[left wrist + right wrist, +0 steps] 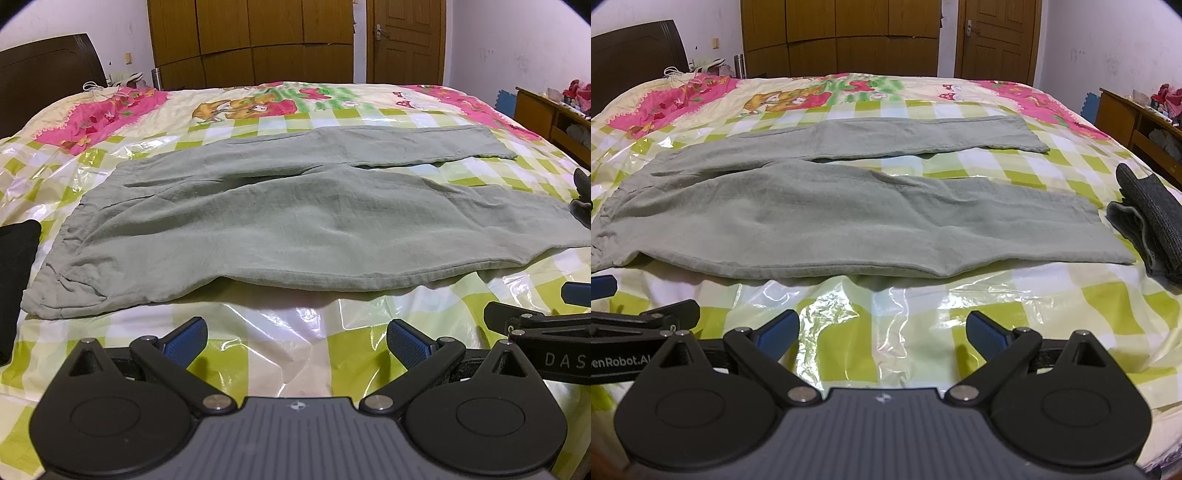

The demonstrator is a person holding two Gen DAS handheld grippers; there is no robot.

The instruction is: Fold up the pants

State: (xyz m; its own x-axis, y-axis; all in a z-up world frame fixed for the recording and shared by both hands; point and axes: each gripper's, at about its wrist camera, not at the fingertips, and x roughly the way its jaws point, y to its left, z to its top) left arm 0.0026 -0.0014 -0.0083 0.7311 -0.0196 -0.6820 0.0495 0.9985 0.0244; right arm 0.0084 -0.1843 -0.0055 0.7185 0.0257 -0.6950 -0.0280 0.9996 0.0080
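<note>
Left wrist view: pants (295, 218), pale green, lie flat across the bed (258, 369), waistband left, legs parted toward the right; left gripper (295, 341) hovers released over the plastic sheet (314, 321), near their near edge.
Right wrist view: right gripper (882, 332) likewise released, empty; a folded dark garment (1148, 218) sits just right of the near leg's cuff.
Handling: likely light, soft, limp, wrinkle-prone.
Hold: probably the near waistband corner and near cuff.
</note>
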